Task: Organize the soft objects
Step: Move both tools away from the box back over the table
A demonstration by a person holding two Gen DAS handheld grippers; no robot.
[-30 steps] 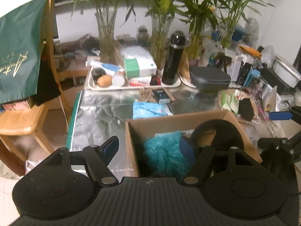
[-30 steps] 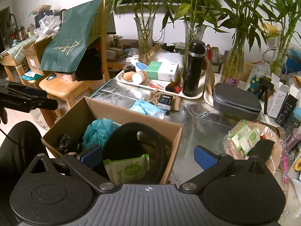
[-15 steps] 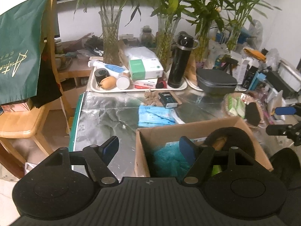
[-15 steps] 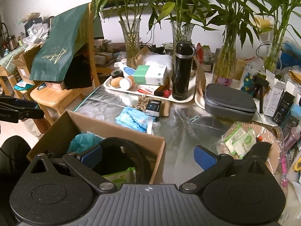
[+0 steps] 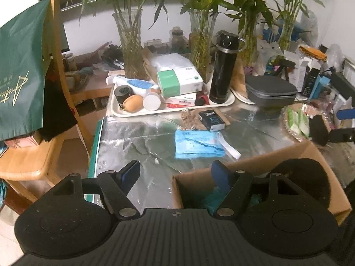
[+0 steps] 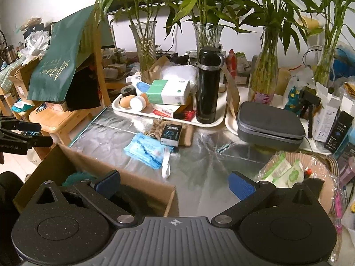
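Change: both views now sit further over the bench; less of the cardboard box (image 5: 310,153) interior shows than a second ago.
Left gripper (image 5: 175,173): jaws wide, holding nothing.
Right gripper (image 6: 175,181): jaws wide, holding nothing.
Soft items: fluffy teal sponge (image 5: 213,197) inside the box; crinkly blue packet (image 5: 197,144) flat on the shiny foil-covered bench (image 5: 133,141), beyond the box.

Little legible: dark green fabric bag (image 6: 58,66) hung on wooden chair carries gold cursive script w/ small characters beneath, letters not certain, maybe starts "A". Left gripper's black arm at right-wrist view's left edge (image 6: 13,147) shows white text, partly cut off, ends "Robot.AI". White-and-red flat box (image 5: 180,99) on cream tray has barcode, digits too small; other box labels unreadable.
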